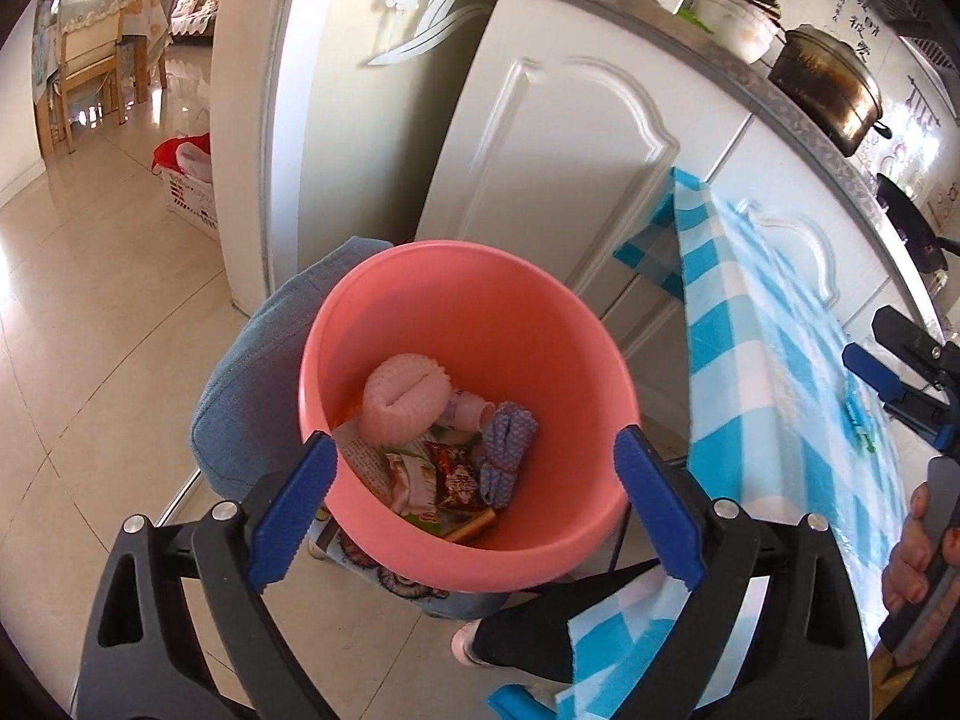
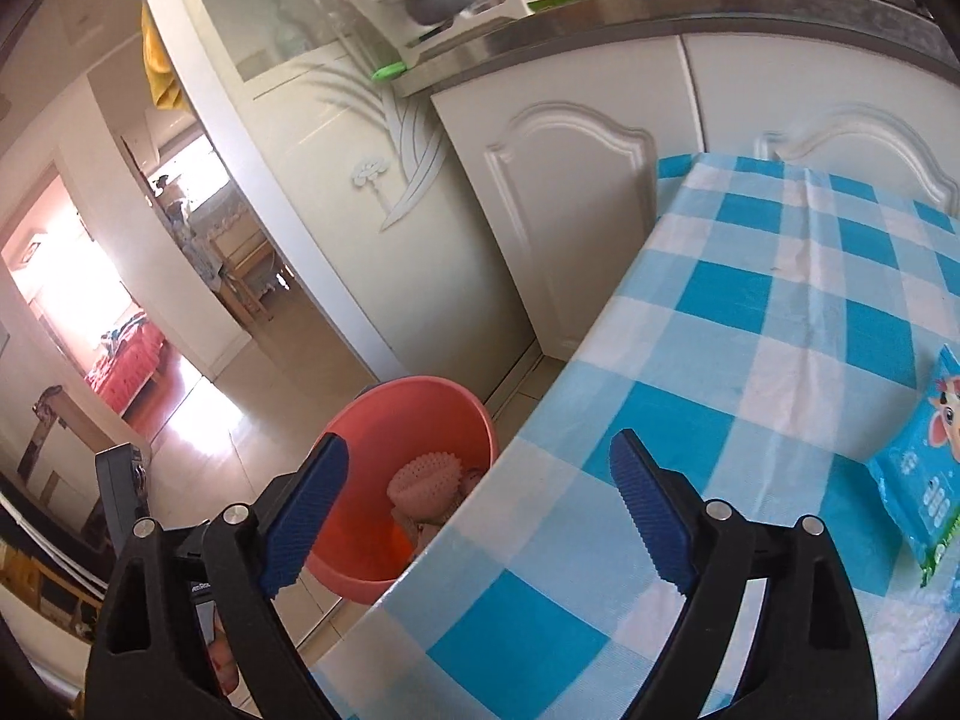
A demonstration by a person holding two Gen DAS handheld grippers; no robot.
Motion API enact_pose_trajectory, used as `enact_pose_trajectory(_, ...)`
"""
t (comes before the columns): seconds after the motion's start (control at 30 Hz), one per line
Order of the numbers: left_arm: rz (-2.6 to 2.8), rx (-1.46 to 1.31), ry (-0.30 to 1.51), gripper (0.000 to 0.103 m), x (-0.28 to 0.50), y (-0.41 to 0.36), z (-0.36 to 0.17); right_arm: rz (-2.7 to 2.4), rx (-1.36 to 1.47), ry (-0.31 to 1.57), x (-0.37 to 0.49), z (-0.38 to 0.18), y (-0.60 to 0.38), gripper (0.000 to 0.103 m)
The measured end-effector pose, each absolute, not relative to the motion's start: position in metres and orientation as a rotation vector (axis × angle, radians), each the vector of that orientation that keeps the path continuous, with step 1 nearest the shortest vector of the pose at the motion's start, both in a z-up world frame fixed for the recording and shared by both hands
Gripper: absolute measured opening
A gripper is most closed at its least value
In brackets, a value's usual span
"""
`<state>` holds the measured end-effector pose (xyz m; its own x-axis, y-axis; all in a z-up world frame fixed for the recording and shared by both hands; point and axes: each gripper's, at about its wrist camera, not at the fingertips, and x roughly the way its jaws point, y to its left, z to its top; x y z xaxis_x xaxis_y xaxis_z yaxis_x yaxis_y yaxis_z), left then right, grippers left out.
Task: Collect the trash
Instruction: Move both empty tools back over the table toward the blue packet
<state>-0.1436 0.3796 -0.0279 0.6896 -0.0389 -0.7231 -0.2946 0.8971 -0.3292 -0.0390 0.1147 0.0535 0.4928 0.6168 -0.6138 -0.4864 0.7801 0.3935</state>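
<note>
Holding crinkled wrappers (image 1: 447, 477): smooth round pink bucket (image 1: 480, 312)

Pink bin (image 1: 480, 312) (trash (image 1: 444, 450) inside)

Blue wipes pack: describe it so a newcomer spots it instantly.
Find the table with the blue-and-white checked cloth in front of the white cabinets. The wipes pack lies flat near its right edge: the only item seen on the cloth, with a cartoon cow face.
</note>
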Motion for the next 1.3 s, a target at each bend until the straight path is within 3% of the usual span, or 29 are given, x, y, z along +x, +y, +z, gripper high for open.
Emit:
enact_pose_trajectory(0.8, -0.119, -0.417, 0.717, 0.099, -0.15, 0.25, 0.029, 0.731, 0.505, 0.629, -0.042, 0.073, -0.047, 0.099)
enact_pose_trajectory(1.1, -0.263, -0.14, 0.738, 0.099, -0.138, 0.154, 0.048, 0.653, 0.698, 0.583, -0.031, 0.066, -0.148, 0.099)
enact_pose_trajectory(1.3, -0.399, 0.06, 0.737, 0.099, -0.105, 0.085, 0.055, 0.659, 0.83, 0.685, -0.016, 0.039, -0.187, 0.099)
